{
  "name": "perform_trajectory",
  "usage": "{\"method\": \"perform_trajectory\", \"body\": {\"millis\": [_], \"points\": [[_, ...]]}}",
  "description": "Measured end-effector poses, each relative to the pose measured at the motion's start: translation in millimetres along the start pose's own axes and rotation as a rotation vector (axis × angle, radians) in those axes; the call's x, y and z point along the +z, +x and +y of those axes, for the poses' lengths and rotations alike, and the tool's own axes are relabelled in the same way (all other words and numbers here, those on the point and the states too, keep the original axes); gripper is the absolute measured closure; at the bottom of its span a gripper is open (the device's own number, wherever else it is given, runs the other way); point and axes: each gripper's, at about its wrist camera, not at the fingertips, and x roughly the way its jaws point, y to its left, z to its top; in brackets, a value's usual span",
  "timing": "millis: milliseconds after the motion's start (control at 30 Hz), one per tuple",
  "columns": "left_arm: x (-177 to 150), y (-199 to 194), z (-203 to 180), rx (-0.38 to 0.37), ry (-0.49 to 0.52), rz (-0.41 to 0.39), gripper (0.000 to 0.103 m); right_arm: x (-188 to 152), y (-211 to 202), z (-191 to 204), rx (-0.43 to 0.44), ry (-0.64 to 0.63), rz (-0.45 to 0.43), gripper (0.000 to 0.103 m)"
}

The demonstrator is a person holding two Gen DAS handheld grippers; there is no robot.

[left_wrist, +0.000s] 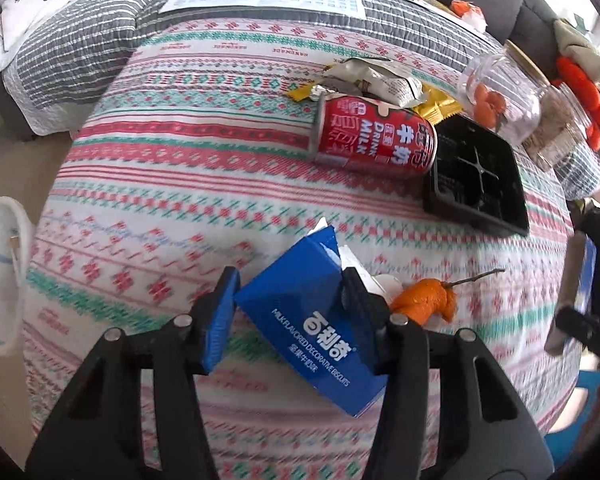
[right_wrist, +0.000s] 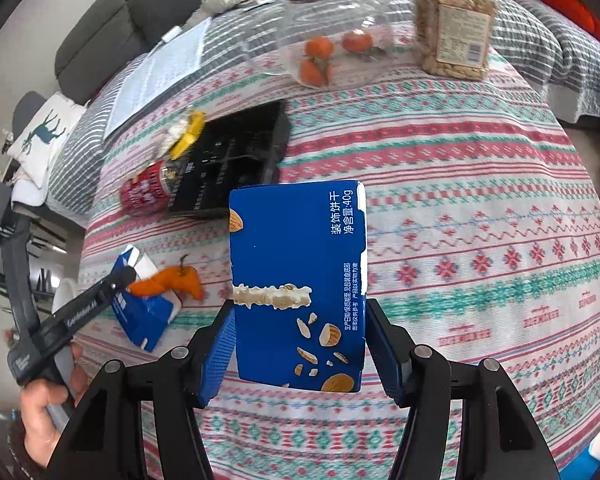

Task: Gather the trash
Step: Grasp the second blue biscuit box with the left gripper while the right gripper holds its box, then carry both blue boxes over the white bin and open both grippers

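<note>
Surface: patterned tablecloth bearing a red milk can and black tray.
Room: grey sofa behind.
Left gripper: pinching a torn blue biscuit box.
Right gripper: pinching an almond biscuit box.

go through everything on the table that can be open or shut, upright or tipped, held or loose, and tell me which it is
Left claw: shut on a torn-open blue biscuit box.
Right claw: shut on a second blue biscuit box, lifted off the cloth.
Red milk can: tipped on its side.
Black plastic tray: loose, its compartments look empty.
Orange peel: loose on the tablecloth.
Clear jar of small oranges: on its side.
Nut jar: upright.
</note>
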Motion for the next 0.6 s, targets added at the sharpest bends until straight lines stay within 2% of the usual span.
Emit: {"method": "perform_trajectory", "body": {"millis": [333,600], "points": [[-7,-41,37,0.069,0.086,-0.100,0.049,-3,5,57,0.020,-0.073,-0.009,0.040],[-9,-60,81,0.068,0.043,-0.119,0.049,-2,19,110,0.042,-0.144,-0.011,0.040]]}}
